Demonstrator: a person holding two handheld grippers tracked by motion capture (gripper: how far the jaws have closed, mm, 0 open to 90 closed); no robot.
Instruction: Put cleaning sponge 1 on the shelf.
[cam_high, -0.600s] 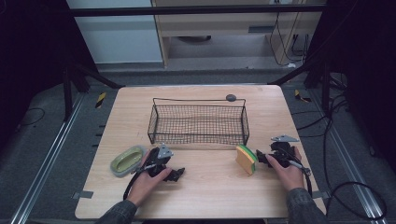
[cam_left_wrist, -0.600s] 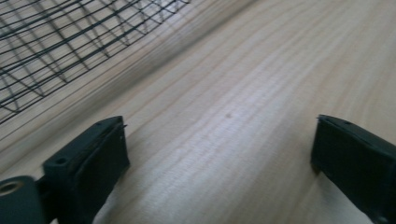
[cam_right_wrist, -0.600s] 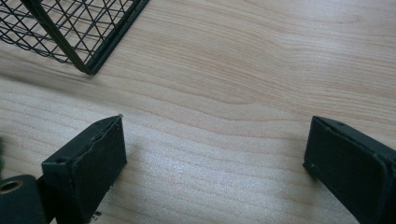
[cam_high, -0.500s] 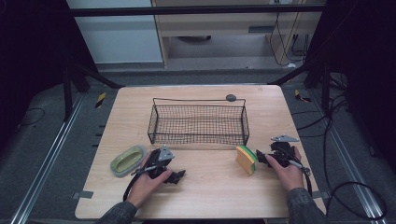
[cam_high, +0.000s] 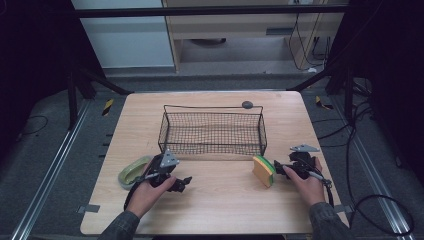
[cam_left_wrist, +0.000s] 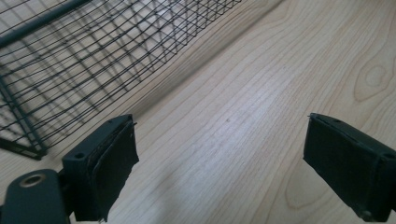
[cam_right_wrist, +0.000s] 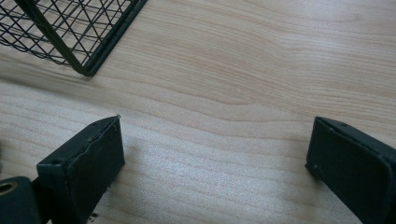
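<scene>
My left gripper (cam_high: 181, 184) rests low over the table's front left, held in a hand. In the left gripper view its jaws (cam_left_wrist: 224, 158) stand wide open over bare wood. A black wire basket (cam_high: 212, 132) sits mid-table, and its mesh wall (cam_left_wrist: 84, 60) rises at the upper left ahead of those jaws. My right gripper (cam_high: 279, 170) lies at the front right, its tips just right of a yellow and green sponge (cam_high: 263, 170) standing on edge. In the right gripper view the jaws (cam_right_wrist: 215, 163) are open with only wood between them, and the basket's corner (cam_right_wrist: 88, 51) is at the top left.
A pale green dish (cam_high: 132, 171) lies left of my left hand. A small dark round object (cam_high: 247, 104) sits behind the basket's far rim. The wooden table (cam_high: 220, 210) has bare room between the two hands. Dark frame posts and cables surround the table.
</scene>
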